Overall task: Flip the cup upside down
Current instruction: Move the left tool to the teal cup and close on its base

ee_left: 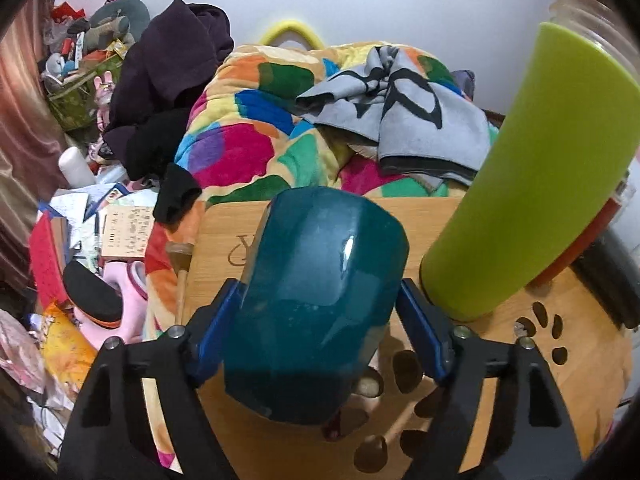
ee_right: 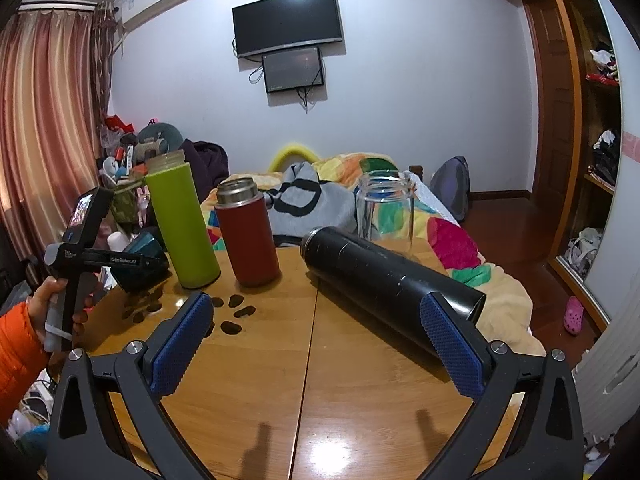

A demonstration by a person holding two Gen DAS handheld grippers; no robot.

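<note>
Mid-flip, by the look of it. Left gripper (ee_left: 316, 320) clamped on the teal cup (ee_left: 316, 280), blue pads on both flanks, cup lifted over the left part of the counter (ee_left: 560, 360) near its edge. Closed end pointing away from the left wrist camera, body tilted; whether the mouth faces down yet, cannot tell.

Right gripper (ee_right: 320, 344) wide open, holding nothing, hovering over the counter middle.

Next, as a judgement: finish the wrist roll until the rim faces the counter, lower flat, then release. Needs a level rim at touchdown or the cup rocks.

In the way: green bottle (ee_left: 532, 184) just beside the cup on its right, tight clearance for the roll. Paw-print cutouts (ee_left: 404, 364) under the cup, best avoided as a landing spot. Further over: red flask (ee_right: 248, 236), glass jar (ee_right: 386, 208), black flask (ee_right: 392, 280) lying on its side near the right gripper. Bed with a colourful blanket (ee_left: 256, 140) beyond the counter edge; drop there means a lost cup.
</note>
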